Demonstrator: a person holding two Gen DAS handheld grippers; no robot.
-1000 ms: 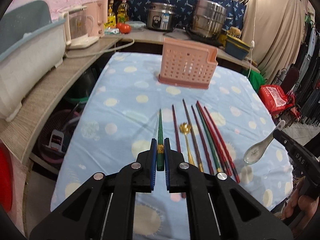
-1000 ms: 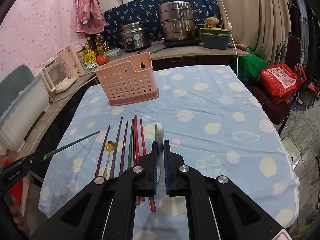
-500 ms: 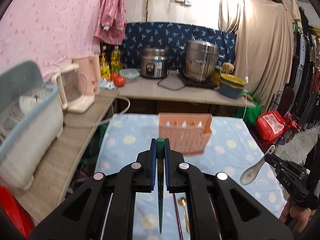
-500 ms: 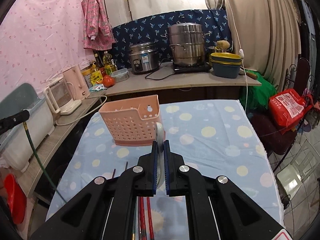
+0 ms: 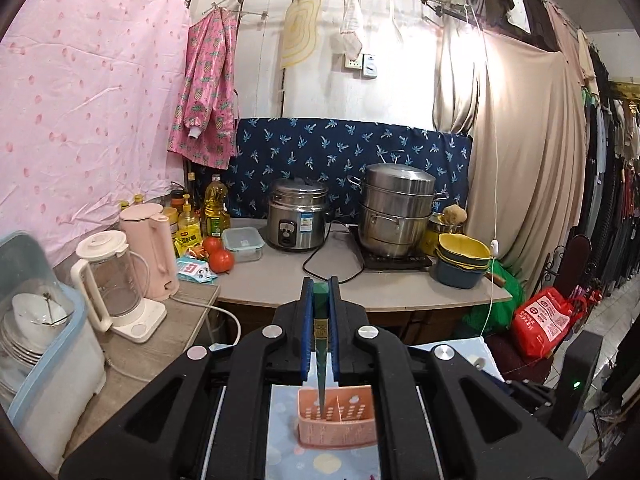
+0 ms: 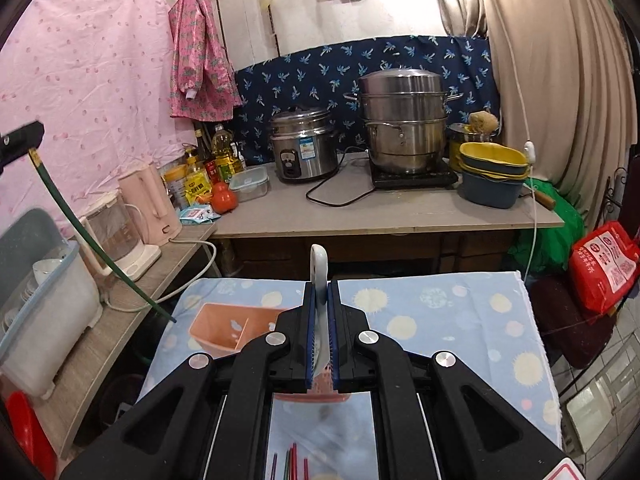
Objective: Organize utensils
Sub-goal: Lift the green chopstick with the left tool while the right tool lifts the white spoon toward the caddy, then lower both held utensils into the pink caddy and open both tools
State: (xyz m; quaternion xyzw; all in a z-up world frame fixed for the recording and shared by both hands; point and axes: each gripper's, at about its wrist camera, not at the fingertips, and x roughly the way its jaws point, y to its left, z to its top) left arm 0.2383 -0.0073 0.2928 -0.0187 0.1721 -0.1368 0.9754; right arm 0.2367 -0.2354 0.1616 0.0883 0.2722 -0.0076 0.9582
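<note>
Green lacquered chopstick [image 5: 320,354], light, stiff and likely slippery, is clamped near its banded thick end between the left gripper [image 5: 320,332] pads, tip hanging over the pink utensil holder [image 5: 338,420], while the right gripper [image 6: 320,332] is closed on a white ceramic spoon [image 6: 319,276], judged brittle, by its handle.

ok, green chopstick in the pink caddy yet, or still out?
Still out. The left gripper holds the green chopstick tip-down above the pink caddy; the right wrist view shows its tip short of the rim.
</note>
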